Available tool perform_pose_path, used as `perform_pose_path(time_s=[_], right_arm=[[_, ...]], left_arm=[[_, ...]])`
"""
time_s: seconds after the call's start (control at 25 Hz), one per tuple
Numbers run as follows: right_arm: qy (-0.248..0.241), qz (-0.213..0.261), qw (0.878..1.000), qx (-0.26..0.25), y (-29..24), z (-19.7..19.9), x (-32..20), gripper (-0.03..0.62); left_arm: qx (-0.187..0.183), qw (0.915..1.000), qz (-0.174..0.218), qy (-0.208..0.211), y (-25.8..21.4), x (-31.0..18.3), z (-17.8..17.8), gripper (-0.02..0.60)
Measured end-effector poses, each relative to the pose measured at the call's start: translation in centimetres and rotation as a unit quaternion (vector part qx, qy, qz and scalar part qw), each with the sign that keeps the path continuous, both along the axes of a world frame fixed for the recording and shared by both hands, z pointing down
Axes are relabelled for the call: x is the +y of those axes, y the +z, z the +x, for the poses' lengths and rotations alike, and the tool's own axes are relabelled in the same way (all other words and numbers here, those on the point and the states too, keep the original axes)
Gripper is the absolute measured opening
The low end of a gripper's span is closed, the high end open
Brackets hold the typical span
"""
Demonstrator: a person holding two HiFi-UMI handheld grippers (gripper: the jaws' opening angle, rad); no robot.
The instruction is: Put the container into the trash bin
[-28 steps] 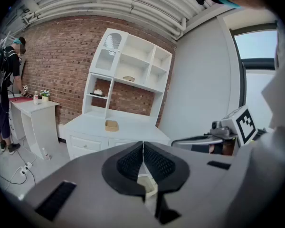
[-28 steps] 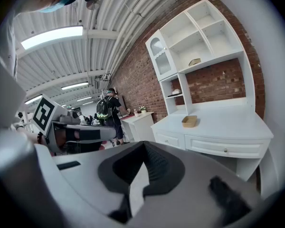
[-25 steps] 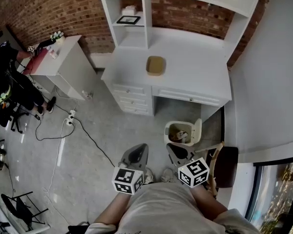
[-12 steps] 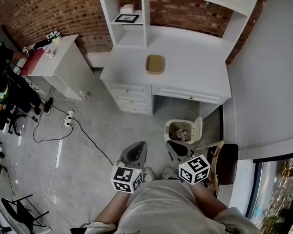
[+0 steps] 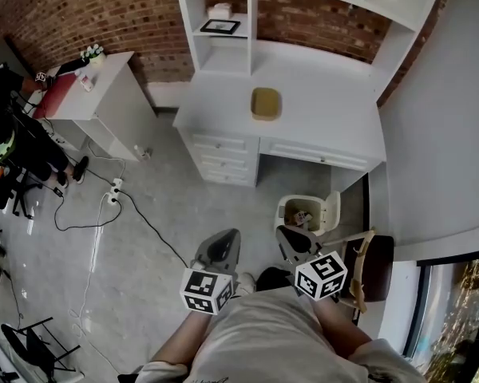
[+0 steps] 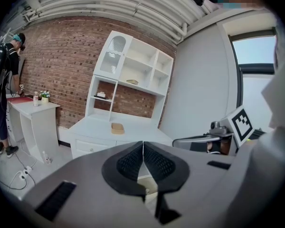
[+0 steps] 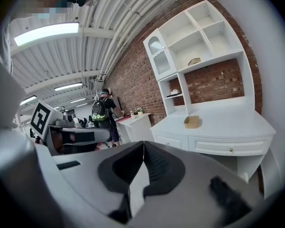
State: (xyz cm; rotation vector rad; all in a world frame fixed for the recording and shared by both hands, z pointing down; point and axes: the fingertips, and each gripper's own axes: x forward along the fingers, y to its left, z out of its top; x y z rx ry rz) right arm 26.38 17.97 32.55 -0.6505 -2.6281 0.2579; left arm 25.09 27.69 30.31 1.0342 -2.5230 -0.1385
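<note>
Overhead, a grey floor (image 5: pixel 152 214) meets a brick wall (image 5: pixel 104 6) and a white desk (image 5: pixel 327 126). A side cabinet (image 5: pixel 104 94) and a cable (image 5: pixel 156 230) lie to the left. The tan container (image 5: pixel 266 103) sits on the desk, well apart from the left gripper (image 5: pixel 222 244) and the right gripper (image 5: pixel 291 238), both closed and empty. The trash bin (image 5: pixel 307 214) stands just ahead of the right one.

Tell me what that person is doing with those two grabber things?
A person stands back from the white desk, holding a gripper in each hand. The left gripper and the right gripper are both shut and empty. The tan container sits alone on the desk, not yet picked up. The trash bin stands on the floor in front of the desk with its lid up, some rubbish already inside.
</note>
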Motion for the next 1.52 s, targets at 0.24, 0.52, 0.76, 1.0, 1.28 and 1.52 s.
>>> perform_pose_path(time_s=[0.24,0.52,0.76,1.0,1.28,1.52], right_arm=[[0.001,0.007,1.0,0.002,0.1,-1.3,0.3,0.028],[0.003,0.006,1.0,0.005,1.4,-5.4,-1.1,0.028],[0.007,0.005,1.0,0.005,2.1,-12.4,-2.8,0.028],[-0.008,0.0,1.0,0.003,1.7,-21.0,-4.6,0.028],[-0.022,0.004,1.0,-0.002,0.8,-29.2,-7.5,0.028],[-0.043,-0.002,0.999,-0.008,0.4,-32.7,-8.8,0.028]], left_arm=[[0.002,1.0,0.004,0.003,0.1,0.5,-0.9,0.017],[0.008,1.0,0.0,-0.001,1.4,-0.1,-4.6,0.017],[0.009,0.9999,-0.006,-0.002,2.0,-1.4,-11.3,0.017],[0.018,0.9995,-0.008,-0.023,2.4,-2.8,-19.6,0.017],[0.015,0.9991,-0.005,-0.04,1.7,-5.7,-27.3,0.017],[0.013,0.9989,-0.015,-0.042,1.2,-7.7,-30.8,0.017]])
